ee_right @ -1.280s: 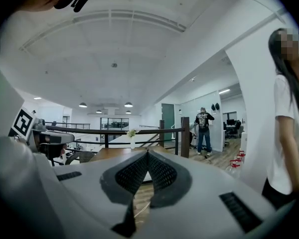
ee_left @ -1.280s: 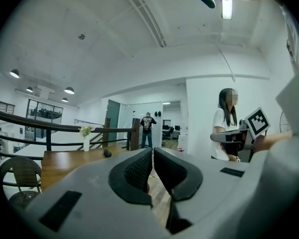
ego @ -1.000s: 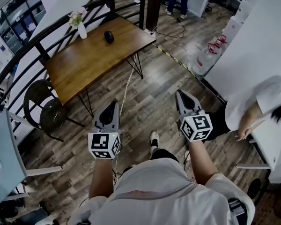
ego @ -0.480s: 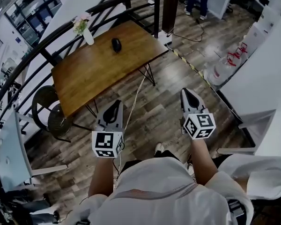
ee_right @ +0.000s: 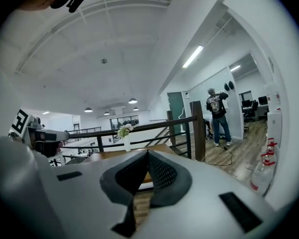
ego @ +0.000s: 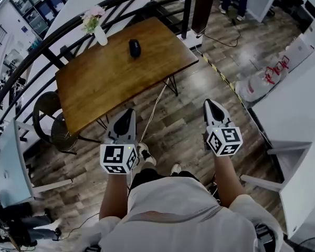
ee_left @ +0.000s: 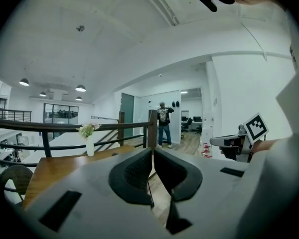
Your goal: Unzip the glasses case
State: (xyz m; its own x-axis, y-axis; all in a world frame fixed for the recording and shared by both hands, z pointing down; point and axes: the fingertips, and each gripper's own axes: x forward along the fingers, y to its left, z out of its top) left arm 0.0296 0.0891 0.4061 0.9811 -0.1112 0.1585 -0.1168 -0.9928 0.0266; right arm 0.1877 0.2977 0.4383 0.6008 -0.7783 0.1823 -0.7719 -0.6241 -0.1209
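Observation:
A small black glasses case (ego: 135, 48) lies zipped on the far part of a wooden table (ego: 110, 80), well ahead of both grippers. My left gripper (ego: 128, 113) is held over the floor just short of the table's near edge, shut and empty. My right gripper (ego: 209, 103) hangs over the floor right of the table, also shut with nothing in it. In the left gripper view the jaws (ee_left: 152, 151) meet at the tips, and the right gripper (ee_left: 237, 141) shows at the side. The right gripper view shows its own jaws (ee_right: 147, 154) closed too.
A white vase with flowers (ego: 97, 29) stands at the table's far left corner. A dark railing (ego: 68, 38) curves behind the table. A round black chair (ego: 52, 122) sits left of it, a water jug (ego: 262, 80) at the right wall. A person (ee_left: 164, 123) stands far off.
The table and case have come nearer in the head view as both grippers travelled forward toward them. The person in white at the right has dropped out of view.

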